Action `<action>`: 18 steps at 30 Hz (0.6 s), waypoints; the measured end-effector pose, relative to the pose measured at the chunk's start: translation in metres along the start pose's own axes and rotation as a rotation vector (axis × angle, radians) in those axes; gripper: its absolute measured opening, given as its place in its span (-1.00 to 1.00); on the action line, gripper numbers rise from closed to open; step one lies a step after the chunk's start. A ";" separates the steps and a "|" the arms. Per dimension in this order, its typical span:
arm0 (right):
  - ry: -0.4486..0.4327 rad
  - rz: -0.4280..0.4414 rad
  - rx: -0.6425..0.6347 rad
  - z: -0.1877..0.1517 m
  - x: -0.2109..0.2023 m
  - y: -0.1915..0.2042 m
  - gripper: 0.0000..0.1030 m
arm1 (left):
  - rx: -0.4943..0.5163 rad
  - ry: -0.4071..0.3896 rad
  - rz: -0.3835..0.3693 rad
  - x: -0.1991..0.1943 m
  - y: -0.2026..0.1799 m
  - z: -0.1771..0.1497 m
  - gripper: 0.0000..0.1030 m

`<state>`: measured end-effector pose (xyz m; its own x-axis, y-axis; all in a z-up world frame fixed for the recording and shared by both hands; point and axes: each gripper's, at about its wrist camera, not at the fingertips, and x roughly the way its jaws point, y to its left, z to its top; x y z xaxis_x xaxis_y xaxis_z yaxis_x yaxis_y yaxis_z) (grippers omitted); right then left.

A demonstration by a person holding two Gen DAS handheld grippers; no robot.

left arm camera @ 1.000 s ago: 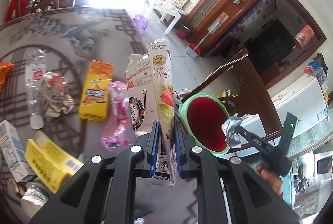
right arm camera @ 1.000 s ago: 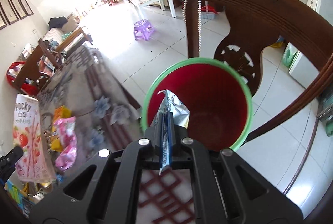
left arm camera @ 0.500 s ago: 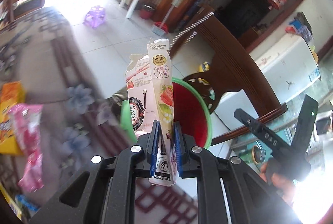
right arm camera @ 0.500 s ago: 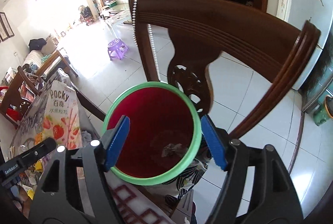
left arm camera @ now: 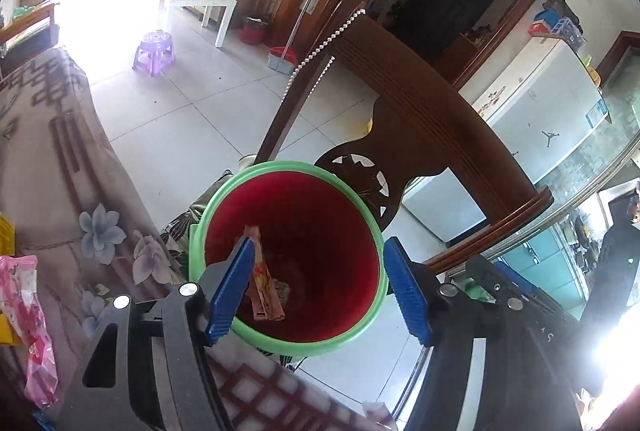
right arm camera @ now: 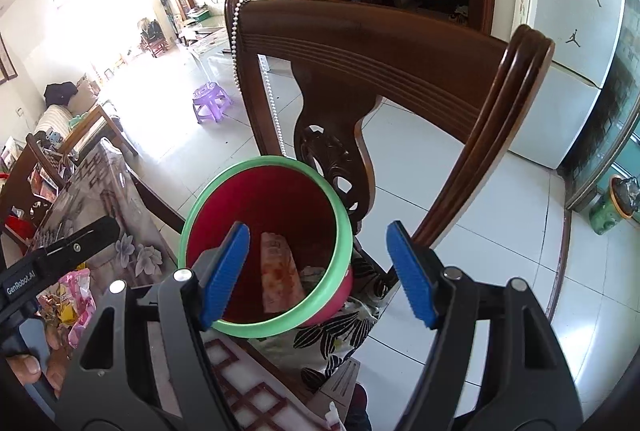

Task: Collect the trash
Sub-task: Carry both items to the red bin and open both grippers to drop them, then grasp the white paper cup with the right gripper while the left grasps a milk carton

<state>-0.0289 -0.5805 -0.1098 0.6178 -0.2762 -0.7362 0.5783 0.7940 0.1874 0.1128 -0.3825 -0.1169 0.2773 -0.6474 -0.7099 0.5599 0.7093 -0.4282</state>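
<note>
Both grippers hang over a red bin with a green rim point(left arm camera: 362, 205), which sits on the cushioned seat of a dark wooden chair point(left arm camera: 432, 127) just off the edge of the table point(left arm camera: 72, 191). The left gripper point(left arm camera: 320, 289) has its blue-padded jaws spread wide with nothing between them; the opening spans most of the bin's mouth. The right gripper point(right arm camera: 318, 275) is likewise wide open and empty, its left jaw over the near rim and its right jaw beyond the bin toward the chair back. Inside the bin a flattened snack box point(left arm camera: 262, 279) with pink and orange print leans against the near inner wall, and a small crumpled wrapper point(left arm camera: 282, 289) lies beside it at the bottom; the right wrist view shows the same box point(right arm camera: 278, 277) standing on end in the red interior. On the patterned tablecloth, at the left edge of the left wrist view, a pink packet point(left arm camera: 28, 327) lies, well apart from the bin. A purple stool point(right arm camera: 210, 107) stands farther off on the tiled floor.
</note>
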 end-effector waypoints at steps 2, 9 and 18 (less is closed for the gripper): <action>-0.006 0.012 -0.019 -0.001 -0.002 0.010 0.34 | -0.035 -0.016 0.020 -0.017 0.009 -0.007 0.25; 0.007 0.068 -0.086 -0.017 -0.010 0.053 0.35 | -0.204 -0.067 0.112 -0.086 0.058 -0.047 0.25; 0.053 0.177 -0.230 -0.064 -0.028 0.143 0.36 | -0.312 -0.162 0.270 -0.179 0.130 -0.090 0.25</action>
<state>0.0021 -0.4240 -0.1039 0.6661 -0.0988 -0.7392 0.3247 0.9307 0.1682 0.0659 -0.1496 -0.0961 0.5140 -0.4449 -0.7334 0.1949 0.8932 -0.4052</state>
